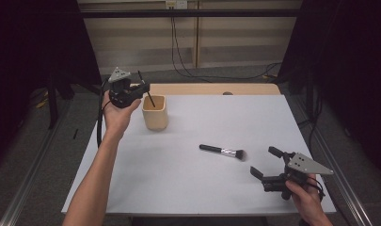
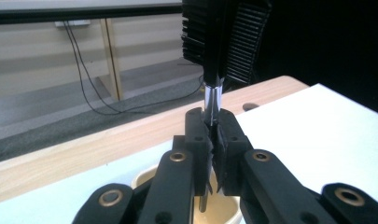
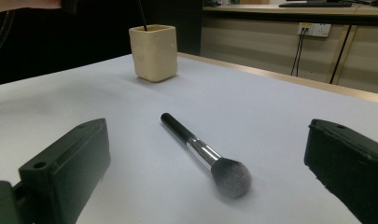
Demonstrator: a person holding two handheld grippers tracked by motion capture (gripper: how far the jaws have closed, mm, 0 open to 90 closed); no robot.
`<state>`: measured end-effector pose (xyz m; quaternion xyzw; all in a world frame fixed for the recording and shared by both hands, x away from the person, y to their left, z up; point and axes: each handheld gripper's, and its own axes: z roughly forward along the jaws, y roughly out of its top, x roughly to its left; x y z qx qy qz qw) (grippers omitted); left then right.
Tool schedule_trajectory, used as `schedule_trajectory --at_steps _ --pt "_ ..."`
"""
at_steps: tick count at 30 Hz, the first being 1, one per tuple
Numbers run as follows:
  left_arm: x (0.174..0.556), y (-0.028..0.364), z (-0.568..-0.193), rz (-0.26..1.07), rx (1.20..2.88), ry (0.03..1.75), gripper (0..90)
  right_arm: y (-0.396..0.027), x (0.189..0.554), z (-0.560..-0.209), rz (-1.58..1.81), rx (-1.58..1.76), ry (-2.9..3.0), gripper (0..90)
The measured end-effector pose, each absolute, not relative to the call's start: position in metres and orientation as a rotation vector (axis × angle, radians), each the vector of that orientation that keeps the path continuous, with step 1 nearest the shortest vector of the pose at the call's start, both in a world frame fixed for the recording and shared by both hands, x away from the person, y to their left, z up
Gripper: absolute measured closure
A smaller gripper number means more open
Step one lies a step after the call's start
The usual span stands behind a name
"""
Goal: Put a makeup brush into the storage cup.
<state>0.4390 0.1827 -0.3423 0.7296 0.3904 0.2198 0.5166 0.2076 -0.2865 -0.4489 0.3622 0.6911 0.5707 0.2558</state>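
Observation:
My left gripper hangs over a cream square cup at the table's far left. It is shut on a flat black brush, bristles up, with the thin handle slanting down into the cup. A round powder brush with a black handle and silver ferrule lies flat on the white table. My right gripper sits low at the front right, open, its jaws apart on either side of that brush's bristle end from a short way back. Farther off stands the cup.
The white tabletop has a wooden strip along its far edge. Beyond it are grey floor, cables and a wall. Dark curtains stand at both sides.

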Motion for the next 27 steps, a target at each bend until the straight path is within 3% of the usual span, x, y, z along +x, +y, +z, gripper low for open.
schedule_trajectory --at_steps 27 --pt "0.442 0.184 -0.372 0.503 1.804 0.992 85.8 -0.287 0.208 -0.449 1.551 0.985 1.878 0.0"
